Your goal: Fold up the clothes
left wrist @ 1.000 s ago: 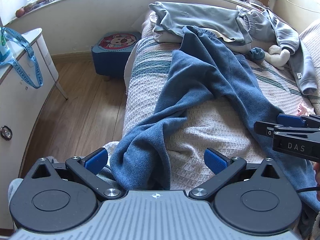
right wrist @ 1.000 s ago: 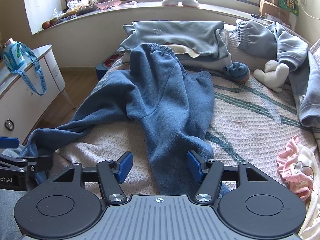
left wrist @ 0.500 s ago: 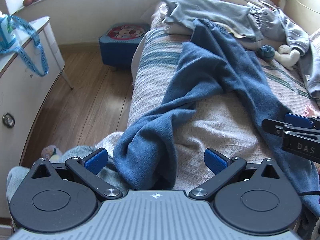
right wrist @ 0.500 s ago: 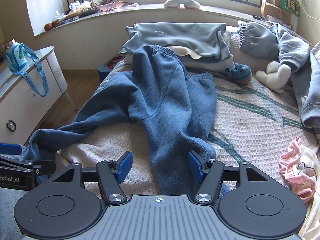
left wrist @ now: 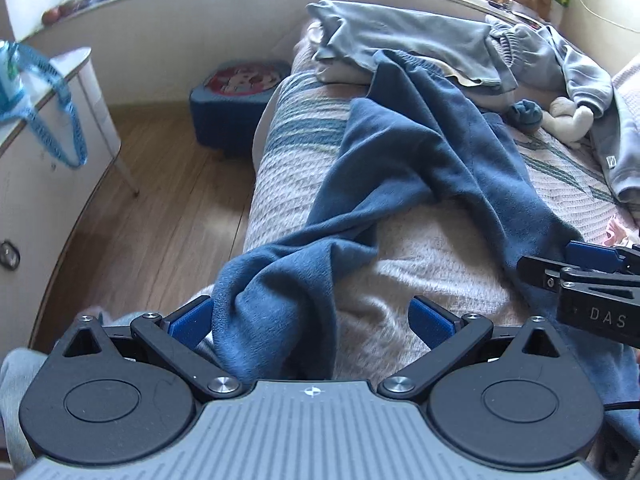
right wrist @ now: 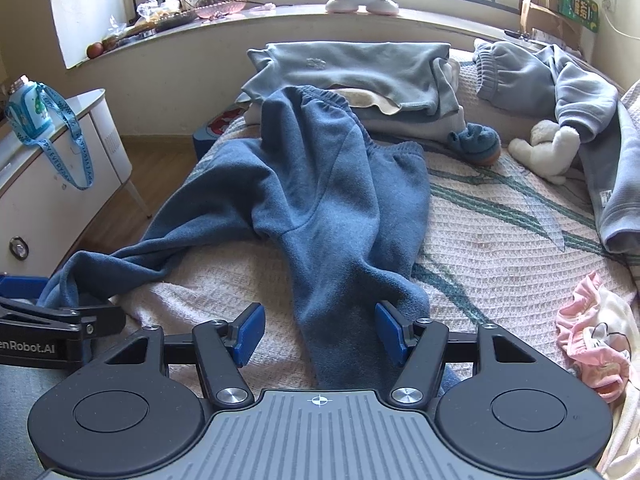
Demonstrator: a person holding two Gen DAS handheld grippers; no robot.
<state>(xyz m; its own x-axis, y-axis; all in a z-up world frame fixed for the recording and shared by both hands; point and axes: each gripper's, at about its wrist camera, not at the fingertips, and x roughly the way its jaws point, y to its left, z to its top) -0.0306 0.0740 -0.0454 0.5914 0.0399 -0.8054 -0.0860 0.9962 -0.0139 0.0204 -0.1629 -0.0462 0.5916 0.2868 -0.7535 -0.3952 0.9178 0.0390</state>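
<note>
Blue sweatpants (right wrist: 332,208) lie spread on the bed (right wrist: 500,220), waistband toward the far end, the two legs running toward me. My right gripper (right wrist: 320,332) is open over the end of the right leg, which lies between its blue pads without being pinched. In the left wrist view the left leg (left wrist: 280,300) hangs over the bed's near corner. My left gripper (left wrist: 312,316) is open around that cuff, which rests by the left pad (left wrist: 190,318). Each gripper shows at the edge of the other's view: right gripper (left wrist: 560,268), left gripper (right wrist: 60,316).
A folded grey garment (right wrist: 352,68), a grey hoodie (right wrist: 568,92), a blue slipper (right wrist: 476,142) and a white plush toy (right wrist: 544,148) lie at the bed's far end. A pink garment (right wrist: 592,336) lies at the right. A white cabinet (right wrist: 52,184) and a blue stool (left wrist: 240,96) stand on the wooden floor at left.
The left gripper's view has wobbled slightly and is a little blurred now. The sweatpants lie much as before, and both grippers keep the same opening.
</note>
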